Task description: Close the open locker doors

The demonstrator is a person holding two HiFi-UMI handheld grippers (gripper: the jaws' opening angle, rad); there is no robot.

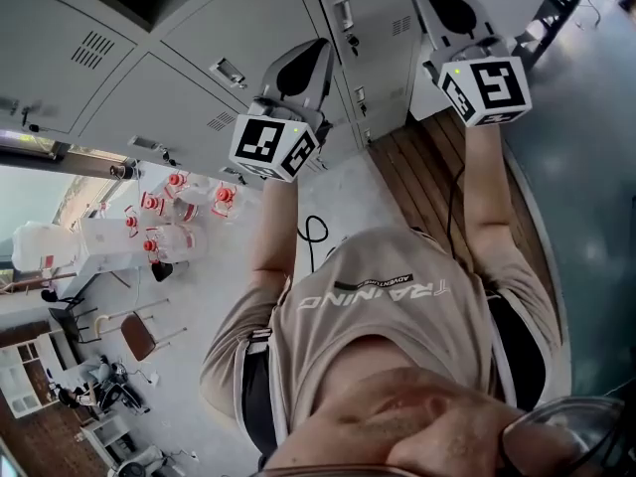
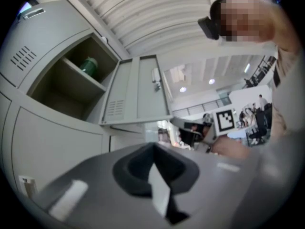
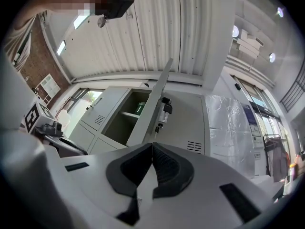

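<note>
A bank of grey lockers (image 1: 189, 58) rises in front of me. One upper compartment (image 2: 71, 78) stands open, with a green container (image 2: 88, 65) on its shelf. Its door (image 2: 138, 89) is swung wide out. In the right gripper view the same door (image 3: 155, 106) shows edge-on, with a lock and hanging key (image 3: 165, 108). My left gripper (image 1: 301, 68) is raised toward the lockers, shut and empty, its jaws (image 2: 152, 149) pressed together. Further right my right gripper (image 1: 444, 6) is also raised, and its jaws (image 3: 152, 148) are shut on nothing. Neither gripper touches the door.
A wooden strip of floor (image 1: 437, 177) runs along the lockers' base. A black cable (image 1: 314, 233) lies on the grey floor. A table with red-capped bottles (image 1: 169, 217) and chairs (image 1: 139, 334) stand to the left. Something wrapped in plastic (image 3: 233, 123) stands right of the lockers.
</note>
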